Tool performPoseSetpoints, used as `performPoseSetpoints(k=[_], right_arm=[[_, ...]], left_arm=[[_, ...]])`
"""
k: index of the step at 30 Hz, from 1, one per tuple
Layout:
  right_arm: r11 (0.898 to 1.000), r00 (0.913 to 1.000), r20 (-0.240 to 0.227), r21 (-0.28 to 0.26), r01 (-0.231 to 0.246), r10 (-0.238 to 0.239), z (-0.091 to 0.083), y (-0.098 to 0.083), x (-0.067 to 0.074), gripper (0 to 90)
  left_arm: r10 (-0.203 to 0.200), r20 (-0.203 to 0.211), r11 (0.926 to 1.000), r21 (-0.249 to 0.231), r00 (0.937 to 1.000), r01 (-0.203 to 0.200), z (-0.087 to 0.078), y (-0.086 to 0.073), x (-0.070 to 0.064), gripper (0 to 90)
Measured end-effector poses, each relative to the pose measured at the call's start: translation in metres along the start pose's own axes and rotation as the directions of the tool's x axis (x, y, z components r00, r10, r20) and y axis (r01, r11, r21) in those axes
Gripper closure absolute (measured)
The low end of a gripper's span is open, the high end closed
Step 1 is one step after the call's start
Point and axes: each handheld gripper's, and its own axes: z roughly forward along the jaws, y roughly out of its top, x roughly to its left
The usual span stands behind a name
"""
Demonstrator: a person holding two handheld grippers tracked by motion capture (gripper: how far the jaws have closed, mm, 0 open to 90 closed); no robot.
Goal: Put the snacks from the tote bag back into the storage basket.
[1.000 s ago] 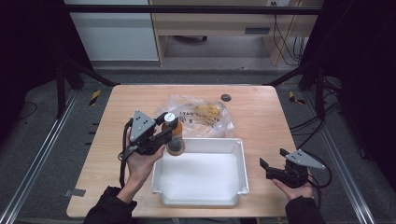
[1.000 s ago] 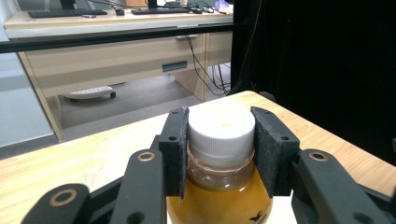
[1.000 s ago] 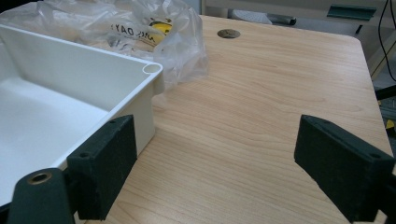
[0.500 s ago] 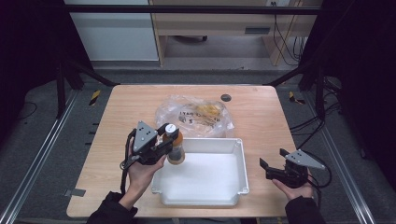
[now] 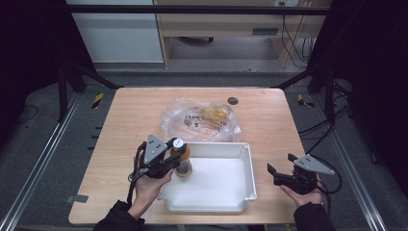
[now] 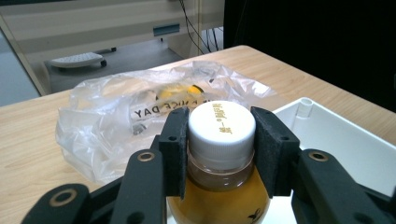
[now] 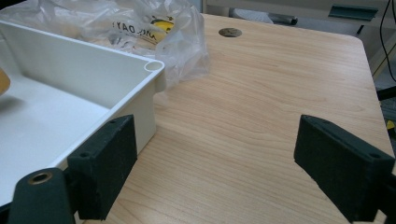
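Note:
A small bottle (image 5: 183,161) of orange-yellow liquid with a white cap (image 6: 221,122) stands upright in the left end of the white tray (image 5: 240,151). My left gripper (image 5: 177,153) is shut on the bottle's neck and cap, its pads (image 6: 271,144) pressing both sides. In the left gripper view the bottle (image 6: 219,200) rises between the jaws, with the tray's rim (image 6: 327,126) to the right. My right gripper (image 5: 275,173) rests open just right of the tray, holding nothing. In the right gripper view its jaws stand wide apart (image 7: 215,168) over bare wood, beside the tray's corner (image 7: 152,70).
A crumpled clear plastic bag (image 5: 199,120) with yellow items inside lies just behind the tray. A small dark round disc (image 5: 233,100) sits in the table (image 5: 134,110) near its far edge. Metal rails run along both sides of the table.
My left gripper has come down and toward the person with the bottle, lowering it into the tray's left end. The right gripper has stayed where it was.

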Motion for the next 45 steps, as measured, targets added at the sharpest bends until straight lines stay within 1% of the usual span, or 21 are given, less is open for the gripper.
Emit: performPoseSetpoints(k=[5, 8, 13, 21, 24, 27, 29, 30, 33, 38, 40, 41, 42, 43, 45], right_arm=[[1.0, 1.0, 0.002, -0.001, 0.0, 0.0, 0.0, 0.0, -0.001, 13.4], [1.0, 1.0, 0.001, -0.001, -0.001, 0.001, 0.0, 0.0, 0.0, 13.4], [1.0, 1.0, 0.003, -0.001, 0.0, 0.0, 0.0, 0.0, 0.0, 13.4], [1.0, 1.0, 0.001, -0.002, 0.0, 0.0, 0.0, 0.0, 0.0, 13.4], [1.0, 1.0, 0.001, 0.0, 0.0, 0.0, 0.0, 0.0, 0.0, 13.4], [1.0, 1.0, 0.001, 0.002, -0.001, 0.001, 0.0, 0.0, 0.0, 13.4], [1.0, 1.0, 0.001, 0.001, -0.001, 0.001, 0.0, 0.0, 0.0, 13.4], [1.0, 1.0, 0.001, 0.002, -0.001, 0.001, 0.0, 0.0, 0.0, 13.4], [1.0, 1.0, -0.001, 0.006, -0.003, 0.003, 0.0, -0.001, 0.0, 13.4], [1.0, 1.0, 0.003, 0.005, 0.002, -0.002, 0.0, -0.001, 0.0, 13.4], [1.0, 1.0, 0.004, 0.004, 0.003, -0.003, 0.0, -0.001, -0.001, 13.4], [1.0, 1.0, 0.004, 0.004, 0.005, -0.005, 0.0, -0.001, -0.001, 13.4], [1.0, 1.0, 0.004, 0.004, 0.005, -0.005, 0.0, -0.001, -0.001, 13.4], [1.0, 1.0, 0.005, 0.005, 0.006, -0.006, 0.0, -0.001, -0.001, 13.4], [1.0, 1.0, 0.004, 0.003, 0.004, -0.004, 0.0, -0.001, -0.001, 13.3]], left_arm=[[0.006, 0.007, 0.9998, 0.018, 1.0, -0.006, 0.001, -0.005, -0.001, 59.1], [-0.005, 0.014, 0.9996, 0.027, 0.9999, 0.005, 0.001, -0.009, -0.001, 59.1], [0.005, 0.012, 0.9986, 0.053, 0.9999, -0.006, 0.002, -0.016, -0.002, 59.0], [0.008, 0.017, 0.999, 0.045, 0.9998, -0.009, 0.0, -0.019, -0.005, 59.0], [0.018, 0.013, 0.9992, 0.035, 0.9997, -0.019, 0.001, -0.021, -0.008, 58.8], [0.016, 0.01, 0.9994, 0.029, 0.9998, -0.016, 0.0, -0.022, -0.008, 58.7], [0.005, 0.009, 0.9998, 0.021, 0.9999, -0.005, 0.0, -0.023, -0.008, 58.6], [0.011, 0.009, 0.9997, 0.021, 0.9999, -0.012, 0.0, -0.024, -0.008, 58.6], [0.014, 0.007, 0.9998, 0.016, 0.9999, -0.014, 0.0, -0.025, -0.008, 58.1], [0.018, 0.011, 0.9997, 0.013, 0.9998, -0.018, 0.001, -0.026, -0.008, 51.7], [0.017, 0.011, 0.9999, 0.0, 0.9998, -0.017, 0.001, -0.026, -0.006, 50.8], [0.021, 0.013, 0.9998, 0.002, 0.9997, -0.021, 0.0, -0.026, -0.006, 46.8], [0.02, 0.015, 0.9998, 0.001, 0.9997, -0.02, 0.0, -0.026, -0.005, 46.8], [0.018, 0.016, 0.9998, -0.002, 0.9997, -0.018, -0.001, -0.026, -0.004, 44.5], [0.012, 0.038, 0.9999, 0.001, 0.9992, -0.012, -0.002, -0.025, -0.001, 37.5]])
